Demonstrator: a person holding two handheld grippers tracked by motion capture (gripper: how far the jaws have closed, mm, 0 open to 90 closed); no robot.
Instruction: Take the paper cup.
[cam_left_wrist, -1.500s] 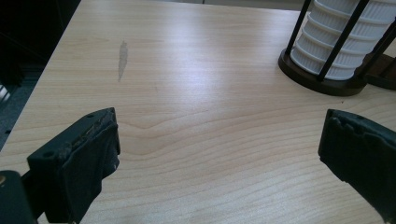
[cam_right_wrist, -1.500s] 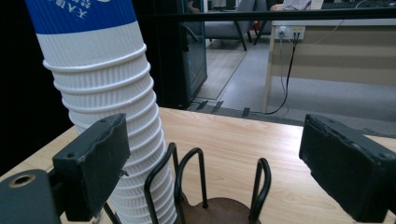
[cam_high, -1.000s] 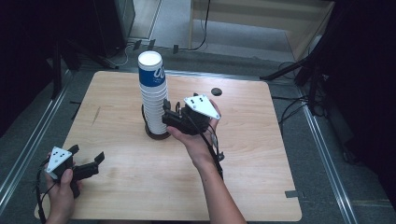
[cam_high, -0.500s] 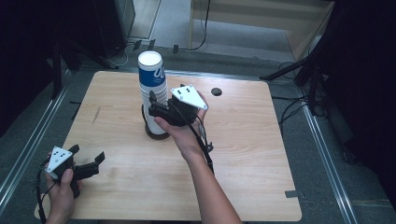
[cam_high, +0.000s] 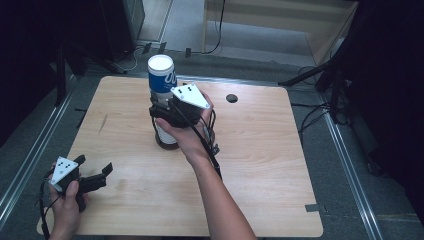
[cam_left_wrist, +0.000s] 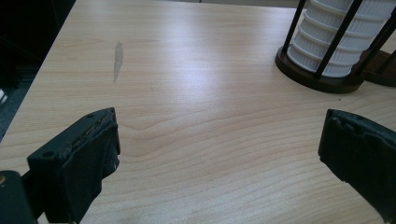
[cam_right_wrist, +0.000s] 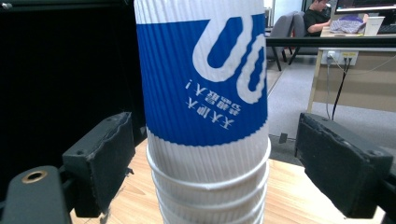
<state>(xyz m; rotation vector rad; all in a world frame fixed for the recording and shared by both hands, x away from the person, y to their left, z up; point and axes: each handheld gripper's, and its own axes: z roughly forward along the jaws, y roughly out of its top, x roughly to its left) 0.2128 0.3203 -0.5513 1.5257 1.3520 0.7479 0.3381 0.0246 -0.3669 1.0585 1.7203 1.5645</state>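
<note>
So the step in hand was grabbing the top cup (cam_right_wrist: 203, 79) off the cup stack (cam_high: 162, 105), which stood in a black wire holder (cam_left_wrist: 322, 77) toward the far edge of the desk (cam_high: 260, 165), left of middle. The right claw (cam_right_wrist: 210, 163) straddled the blue-banded cup; its jaws had just been closing in, but gaps showed on both sides, so no grip yet. Next move, as I read it: finish the squeeze gently (ribbed paper, it'll crush), then lift straight up so the cups beneath stay put. The holder's rods flanked the stack lower down, which could snag a low grab. The left claw (cam_high: 92, 181) sat wide open at the near-left corner, empty, well apart. A dark round grommet (cam_high: 231, 98) sat near the far edge, no obstacle.
</note>
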